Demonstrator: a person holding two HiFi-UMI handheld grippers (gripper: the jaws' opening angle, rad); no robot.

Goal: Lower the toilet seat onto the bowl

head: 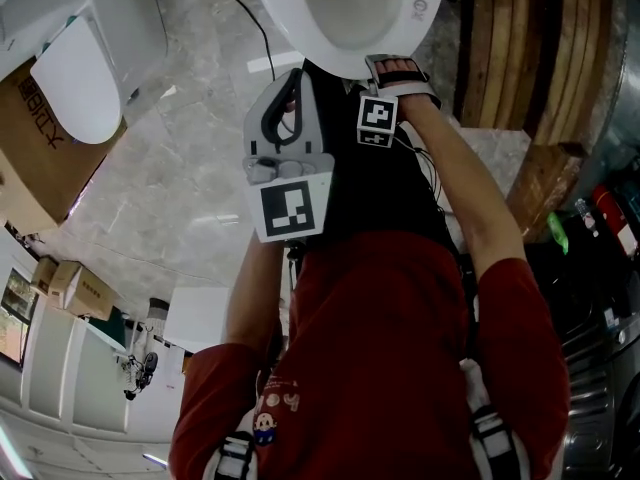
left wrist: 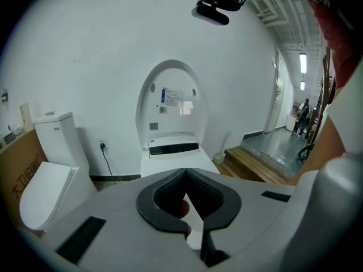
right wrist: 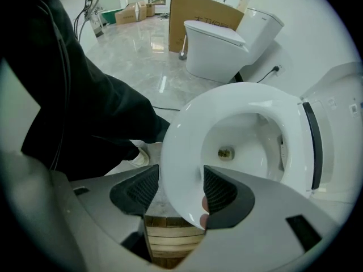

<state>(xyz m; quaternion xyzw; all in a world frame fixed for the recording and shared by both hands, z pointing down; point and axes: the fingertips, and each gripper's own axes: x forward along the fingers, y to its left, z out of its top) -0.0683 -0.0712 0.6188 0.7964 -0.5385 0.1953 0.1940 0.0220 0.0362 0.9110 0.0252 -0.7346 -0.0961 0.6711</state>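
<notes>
the seat (right wrist: 181, 152) looks flat on the bowl (right wrist: 238, 146), or all but flat; from here i can't tell if a sliver of gap is left at the front. the right gripper (right wrist: 182, 188) points steeply down with its jaws spread wide across the seat's front edge, one pad outside and one inside the ring. both sit tight against it, so i'd call that a hold.

the left gripper (left wrist: 185, 171) hangs back, jaws together on nothing.

if there is a gap, letting go would slap the seat down. the inner jaw could get nipped against the rim. lifting away at a slant might drag the glossy seat up or twist its hinges. a jolt could also tip the upright lid (left wrist: 170, 95) forward.
</notes>
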